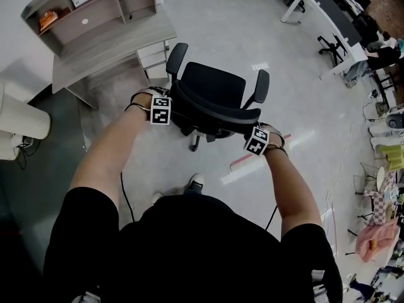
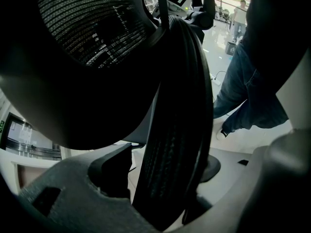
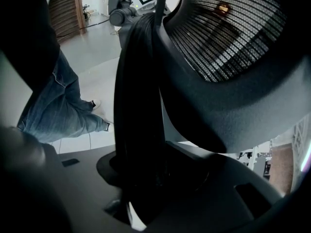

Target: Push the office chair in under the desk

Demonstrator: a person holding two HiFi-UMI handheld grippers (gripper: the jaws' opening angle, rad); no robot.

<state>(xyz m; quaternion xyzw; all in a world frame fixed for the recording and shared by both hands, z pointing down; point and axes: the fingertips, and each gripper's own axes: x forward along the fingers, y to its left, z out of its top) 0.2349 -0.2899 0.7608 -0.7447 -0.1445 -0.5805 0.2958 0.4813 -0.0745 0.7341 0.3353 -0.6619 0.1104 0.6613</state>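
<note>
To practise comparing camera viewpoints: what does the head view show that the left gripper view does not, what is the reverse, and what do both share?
Head view only: the desk, its shelf unit, the drawer unit and the chair's seat. Left gripper view only: the mesh weave, the backrest rim between the left gripper's jaws, and the person's jeans. Both: the chair's backrest, the right gripper on it, and a white shoe.

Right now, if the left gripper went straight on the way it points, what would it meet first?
The backrest: its top rim stands between the left gripper's jaws, so it would most likely run onto that rim at once. What lies beyond, I cannot tell.
</note>
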